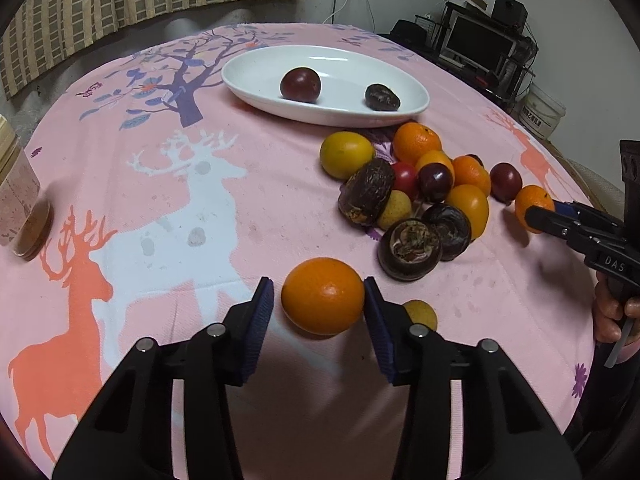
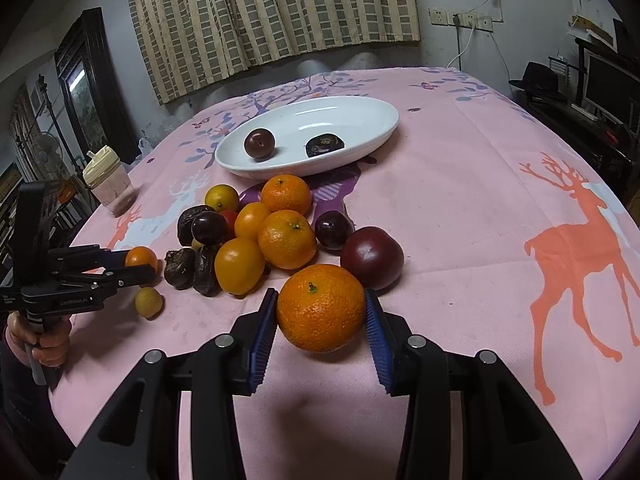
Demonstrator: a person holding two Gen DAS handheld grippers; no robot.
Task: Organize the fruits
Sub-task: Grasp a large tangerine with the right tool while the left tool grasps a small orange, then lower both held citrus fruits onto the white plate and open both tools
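A white oval plate (image 1: 248, 80) (image 2: 384, 128) at the back holds a dark red plum (image 1: 300, 85) and a dark wrinkled fruit (image 1: 382, 97). A pile of oranges, plums and dark fruits (image 1: 420, 188) (image 2: 256, 232) lies in front of it. My left gripper (image 1: 319, 300) has an orange (image 1: 323, 295) between its blue pads; the right pad touches it, the left pad stands a little off. My right gripper (image 2: 321, 310) is shut on a mandarin (image 2: 320, 308); it shows in the left wrist view (image 1: 538, 212) too. A small yellow fruit (image 1: 422, 314) lies beside my left gripper.
A jar with a cream lid (image 2: 108, 184) stands at the table's left side. The round table carries a pink deer-print cloth (image 1: 180, 200). A big dark red plum (image 2: 372, 258) lies just behind the mandarin. Curtains and a wall lie behind, a shelf with a monitor to the right.
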